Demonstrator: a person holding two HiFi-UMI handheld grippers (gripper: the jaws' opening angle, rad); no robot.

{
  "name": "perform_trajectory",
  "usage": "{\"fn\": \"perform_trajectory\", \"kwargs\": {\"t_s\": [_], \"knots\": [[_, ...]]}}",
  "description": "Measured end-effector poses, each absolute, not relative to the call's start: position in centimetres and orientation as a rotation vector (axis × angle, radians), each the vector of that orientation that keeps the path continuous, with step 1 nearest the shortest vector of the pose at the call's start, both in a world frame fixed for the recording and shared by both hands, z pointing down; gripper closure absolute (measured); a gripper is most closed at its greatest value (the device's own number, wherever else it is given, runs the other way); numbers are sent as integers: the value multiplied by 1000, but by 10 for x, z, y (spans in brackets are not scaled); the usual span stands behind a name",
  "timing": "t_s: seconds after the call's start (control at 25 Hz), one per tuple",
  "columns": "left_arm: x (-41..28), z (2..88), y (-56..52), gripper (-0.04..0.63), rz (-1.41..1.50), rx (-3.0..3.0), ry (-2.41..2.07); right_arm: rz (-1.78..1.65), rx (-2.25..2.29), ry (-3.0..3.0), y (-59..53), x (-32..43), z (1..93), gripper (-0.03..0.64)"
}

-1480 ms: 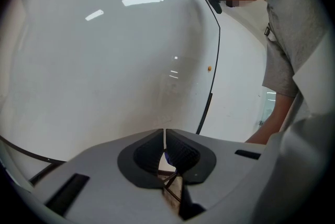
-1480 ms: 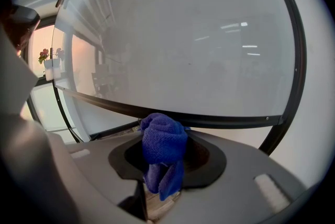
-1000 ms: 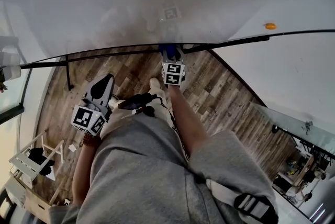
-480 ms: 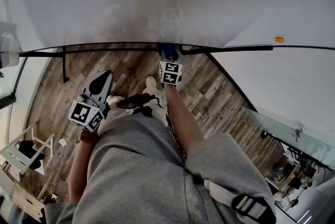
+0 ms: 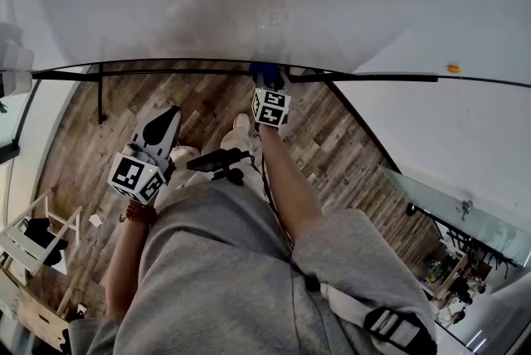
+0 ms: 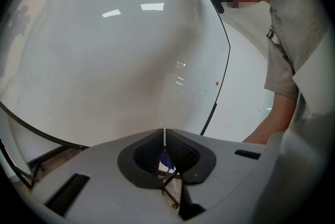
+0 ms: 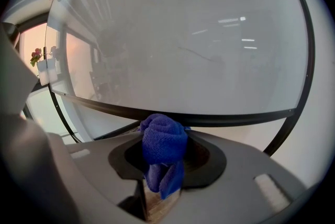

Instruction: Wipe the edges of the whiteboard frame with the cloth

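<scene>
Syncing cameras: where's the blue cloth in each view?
Head view: cloth top centre, against the black frame.
Left gripper view: only a blue speck behind the shut jaws, too small to confirm.
Right gripper view: lower centre, clamped in the jaws.
Shared landmark: the black frame.

My right tool (image 7: 166, 152) has its jaws clamped on a bunched blue cloth (image 7: 163, 136), whose rolled top bulges above them while a loose fold hangs below. The top of the cloth meets the lower edge of the black frame (image 7: 230, 118) of the whiteboard (image 7: 188, 40). The board's pale, smudged surface reflects ceiling lights and fills most of my view.
</scene>
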State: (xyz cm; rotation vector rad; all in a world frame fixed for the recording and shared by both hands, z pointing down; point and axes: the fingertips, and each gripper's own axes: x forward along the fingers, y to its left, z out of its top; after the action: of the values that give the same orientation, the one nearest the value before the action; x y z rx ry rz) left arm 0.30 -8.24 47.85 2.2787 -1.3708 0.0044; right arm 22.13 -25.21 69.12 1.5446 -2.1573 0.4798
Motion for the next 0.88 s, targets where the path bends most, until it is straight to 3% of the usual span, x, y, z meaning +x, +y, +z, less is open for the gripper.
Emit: {"fn": "perform_trajectory", "kwargs": {"t_s": [0.48, 0.88], "knots": [[-59, 484, -51, 577, 76, 2307, -1282, 466, 1625, -2129, -245, 189, 688, 469], [-59, 472, -95, 577, 68, 2331, -1309, 473, 1605, -2158, -246, 179, 689, 469]]}}
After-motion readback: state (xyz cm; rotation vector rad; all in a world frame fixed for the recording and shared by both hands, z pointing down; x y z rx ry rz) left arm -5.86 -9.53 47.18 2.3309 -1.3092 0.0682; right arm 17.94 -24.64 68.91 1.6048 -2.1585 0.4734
